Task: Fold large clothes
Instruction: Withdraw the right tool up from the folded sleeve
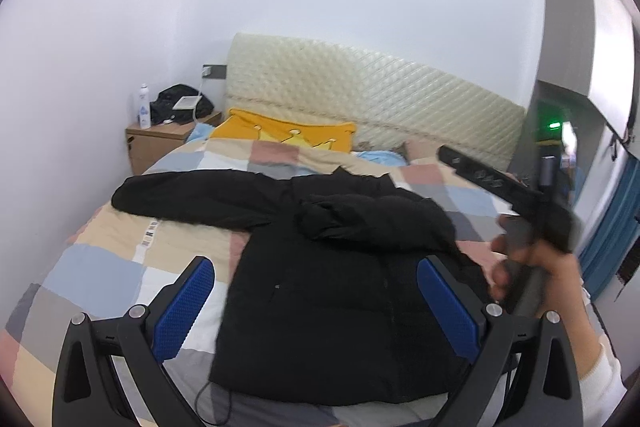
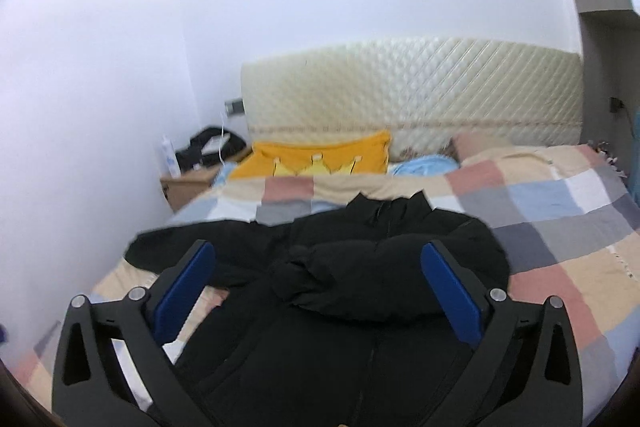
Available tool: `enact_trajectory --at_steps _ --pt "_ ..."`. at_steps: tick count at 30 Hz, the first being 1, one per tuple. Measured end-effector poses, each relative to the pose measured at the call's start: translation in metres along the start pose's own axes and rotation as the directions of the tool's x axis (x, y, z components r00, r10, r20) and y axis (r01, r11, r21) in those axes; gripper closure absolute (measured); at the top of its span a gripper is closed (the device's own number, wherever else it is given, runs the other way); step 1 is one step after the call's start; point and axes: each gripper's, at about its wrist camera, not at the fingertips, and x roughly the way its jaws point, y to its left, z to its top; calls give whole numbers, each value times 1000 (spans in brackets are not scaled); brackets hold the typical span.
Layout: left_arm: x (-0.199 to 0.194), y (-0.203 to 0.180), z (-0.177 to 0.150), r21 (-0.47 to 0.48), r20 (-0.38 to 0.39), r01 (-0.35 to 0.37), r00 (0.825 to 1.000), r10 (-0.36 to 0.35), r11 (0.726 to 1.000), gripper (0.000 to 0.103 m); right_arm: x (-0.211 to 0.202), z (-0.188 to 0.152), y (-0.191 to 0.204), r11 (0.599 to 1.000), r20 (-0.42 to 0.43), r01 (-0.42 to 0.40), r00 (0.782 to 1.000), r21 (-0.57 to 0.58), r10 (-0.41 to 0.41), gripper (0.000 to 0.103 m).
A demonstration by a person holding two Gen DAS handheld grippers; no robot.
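Note:
A large black padded jacket (image 1: 320, 307) lies flat on the bed, collar toward the headboard. Its right sleeve (image 1: 376, 221) is folded across the chest; its left sleeve (image 1: 184, 197) stretches out to the left. My left gripper (image 1: 316, 291) is open and empty, hovering above the jacket's body. My right gripper (image 2: 318, 279) is open and empty above the jacket (image 2: 340, 327) and the folded sleeve (image 2: 360, 279). In the left wrist view the right hand holds the right gripper's handle (image 1: 528, 259) at the right, blurred.
The bed has a checked quilt (image 1: 112, 279) and a cream quilted headboard (image 1: 360, 95). A yellow pillow (image 1: 288, 133) lies at the head. A wooden nightstand (image 1: 160, 143) with a bottle and a black bag stands at the far left. A grey wardrobe (image 1: 580, 27) is right.

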Motion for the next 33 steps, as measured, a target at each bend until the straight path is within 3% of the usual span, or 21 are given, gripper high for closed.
enact_trajectory --at_steps 7,13,18,24,28,33 --pt "-29 -29 -4 32 22 52 998 -53 998 0 -111 9 -7 1000 88 4 996 -6 -4 0" --pt "-48 -46 -11 44 33 65 997 -67 997 0 -169 -9 -8 1000 101 7 995 -20 -5 0" --pt "-61 -57 -20 65 14 61 998 -62 996 0 -203 -30 -14 998 92 -32 995 50 27 0" --pt "-67 -64 -34 66 12 84 996 -85 994 0 -233 -51 -7 1000 112 12 994 5 -12 0" --pt "-56 -66 -51 52 -41 94 995 -92 994 0 -244 -73 -8 999 79 44 996 7 -45 0" --pt "-56 -70 -64 70 -33 99 995 -97 993 0 -249 -103 -17 999 46 49 998 12 -50 0"
